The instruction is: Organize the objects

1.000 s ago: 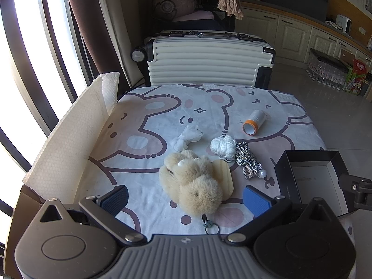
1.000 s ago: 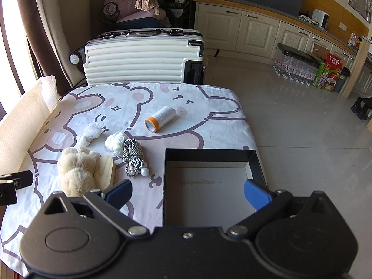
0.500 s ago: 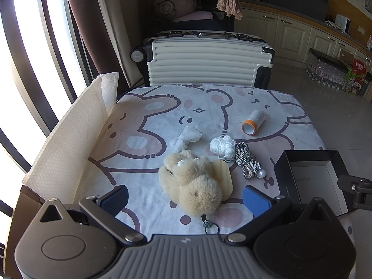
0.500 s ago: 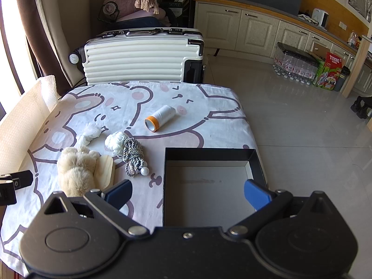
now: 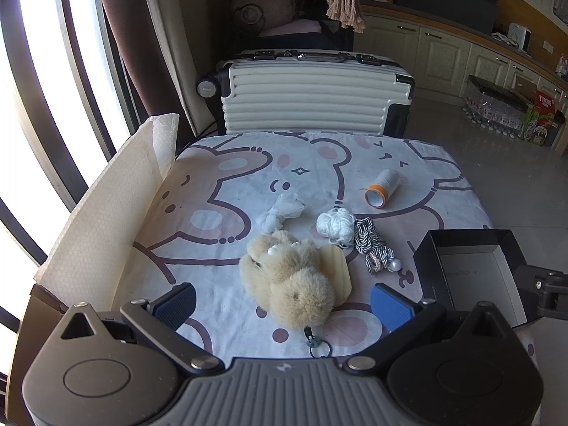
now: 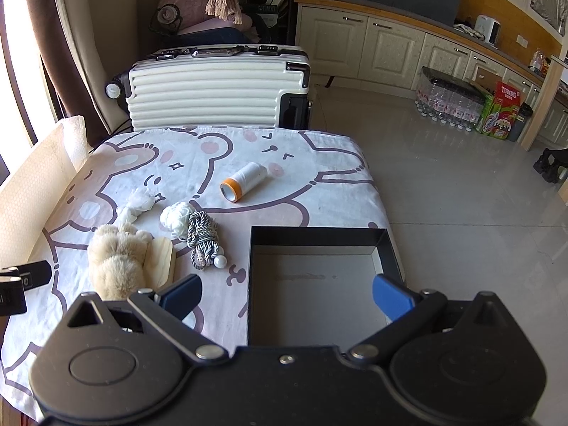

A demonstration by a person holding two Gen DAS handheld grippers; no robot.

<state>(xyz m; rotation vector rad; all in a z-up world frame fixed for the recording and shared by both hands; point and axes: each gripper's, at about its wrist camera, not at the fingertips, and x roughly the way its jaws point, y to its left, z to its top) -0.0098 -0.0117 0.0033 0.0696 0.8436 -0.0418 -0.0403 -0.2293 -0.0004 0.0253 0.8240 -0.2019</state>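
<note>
The plush toy (image 5: 287, 280) is lain near the table's front edge, between the wide-spread pads of the left gripper (image 5: 284, 300), apparently lined up for a grasp. The empty black box (image 6: 316, 284), at the front right corner, is framed by the equally wide right gripper (image 6: 287, 296).

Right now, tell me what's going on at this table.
A person holds two grippers over a table with a bear-print cloth, and both are open and empty. The left gripper hovers over a fluffy beige plush toy. The right gripper hovers over an empty black box. A white yarn ball, striped cord, white cloth knot and orange-ended spool lie loose on the cloth. Nothing is in the box yet.
</note>
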